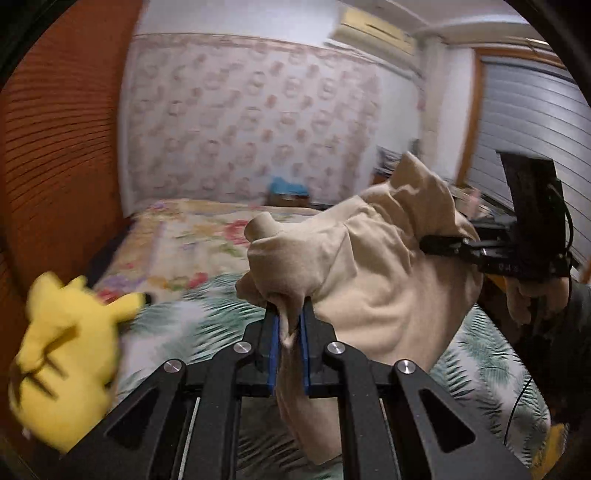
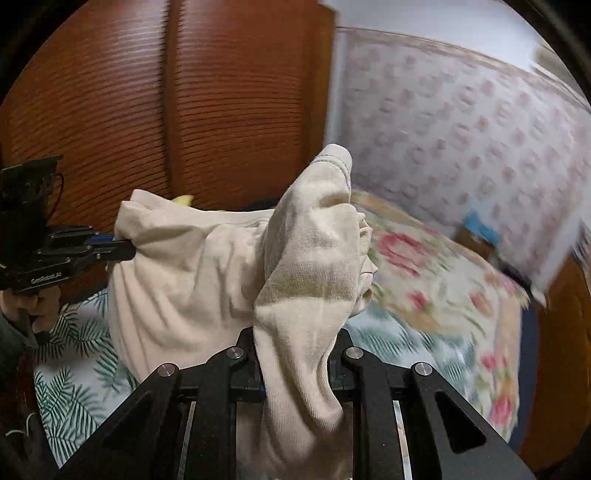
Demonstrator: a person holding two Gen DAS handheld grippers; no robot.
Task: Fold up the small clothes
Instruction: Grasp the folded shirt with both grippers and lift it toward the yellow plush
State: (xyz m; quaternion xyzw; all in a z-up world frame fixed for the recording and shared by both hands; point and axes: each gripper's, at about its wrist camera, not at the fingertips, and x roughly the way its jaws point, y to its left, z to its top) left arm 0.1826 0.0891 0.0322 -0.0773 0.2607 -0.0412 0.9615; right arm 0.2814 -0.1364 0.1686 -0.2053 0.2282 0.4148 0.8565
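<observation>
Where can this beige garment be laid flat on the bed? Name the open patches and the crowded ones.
Both tongs, left and right, are shut on the beige garment, held above the bed. Free: the palm-leaf sheet beneath it, and the floral blanket toward the wall. Crowded: the wardrobe-side edge, where the yellow plush toy sits.

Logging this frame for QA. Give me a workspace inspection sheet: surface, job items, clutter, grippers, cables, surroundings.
Surface: bed with palm-leaf sheet; floral quilt further back.
Job's things: beige garment, lifted off the bed, bunched, strung between both grippers.
Clutter: yellow plush toy on the bed at the left; blue item by the far wall, blurred.
Grippers: left gripper shut on one garment edge; right gripper shut on another.
Cables: black cable hanging below the right gripper.
Surroundings: wooden slatted doors, patterned wallpaper, air conditioner, window blinds.
</observation>
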